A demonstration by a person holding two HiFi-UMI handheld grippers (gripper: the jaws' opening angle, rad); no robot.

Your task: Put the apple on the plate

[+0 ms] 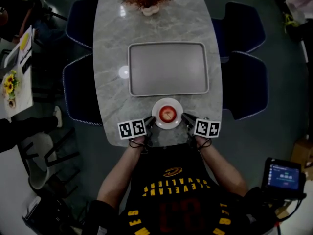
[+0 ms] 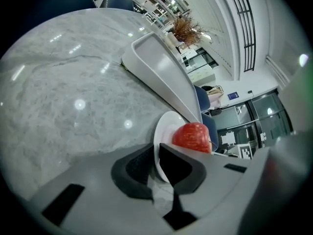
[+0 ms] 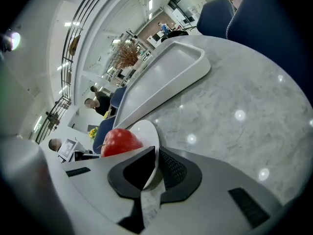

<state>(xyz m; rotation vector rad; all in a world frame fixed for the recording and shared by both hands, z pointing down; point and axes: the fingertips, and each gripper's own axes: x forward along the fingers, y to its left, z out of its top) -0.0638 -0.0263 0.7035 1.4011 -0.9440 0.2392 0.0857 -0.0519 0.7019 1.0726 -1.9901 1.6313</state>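
Head view: the apple is seen lying in the middle of a white plate, which sits near the edge of the marble surface, just in front of an empty grey tray.

The left gripper is placed at the plate's left rim and the right gripper at its right rim.

Left gripper view: the jaws are closed to a narrow gap around the plate rim, with the apple just beyond.

Right gripper view: the same hold is shown from the other side, the rim being pinched between nearly closed jaws.

The placing step is judged complete, since the apple is already on the plate. The step in hand appears to be handling of the loaded plate by both rims. Whether the plate is resting on the surface or slightly raised cannot be told.

Any lift would require both grippers to be kept level so that the apple is not rolled off. A release would require only that both sets of jaws be opened.

The apple is red, rounded and glossy, with a paler patch on top.
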